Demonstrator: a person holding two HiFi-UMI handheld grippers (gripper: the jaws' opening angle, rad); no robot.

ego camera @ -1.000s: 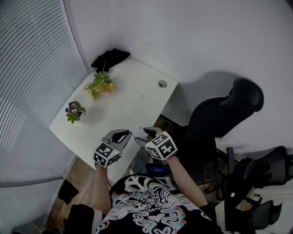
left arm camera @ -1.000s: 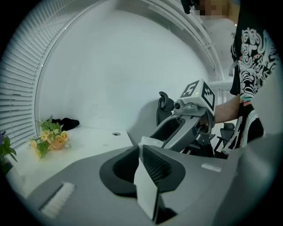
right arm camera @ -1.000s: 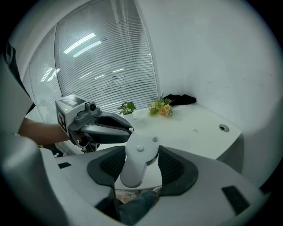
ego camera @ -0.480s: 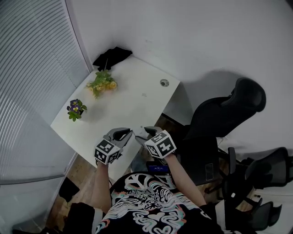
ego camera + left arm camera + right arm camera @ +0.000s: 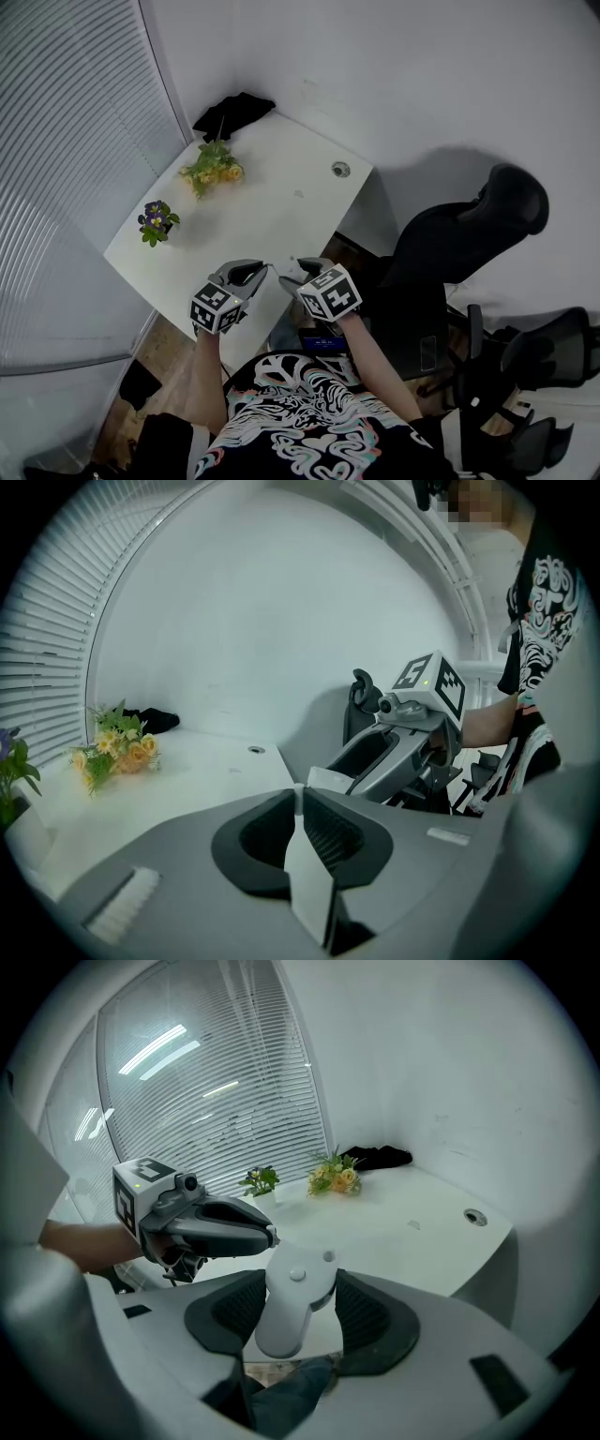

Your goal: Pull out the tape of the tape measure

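A black short-sleeved shirt (image 5: 300,417) with white swirl print is worn, at 6 o'clock in the head view. The left claw (image 5: 253,271) and right claw (image 5: 294,271) are grey, each topped by a black-and-white marker cube (image 5: 214,307).

Legible text, brands, numerals: none. Cubes on left gripper (image 5: 262,271) and right gripper (image 5: 287,272): black-and-white square marker patterns, no letters. Shirt (image 5: 300,422): abstract print, no readable wording.
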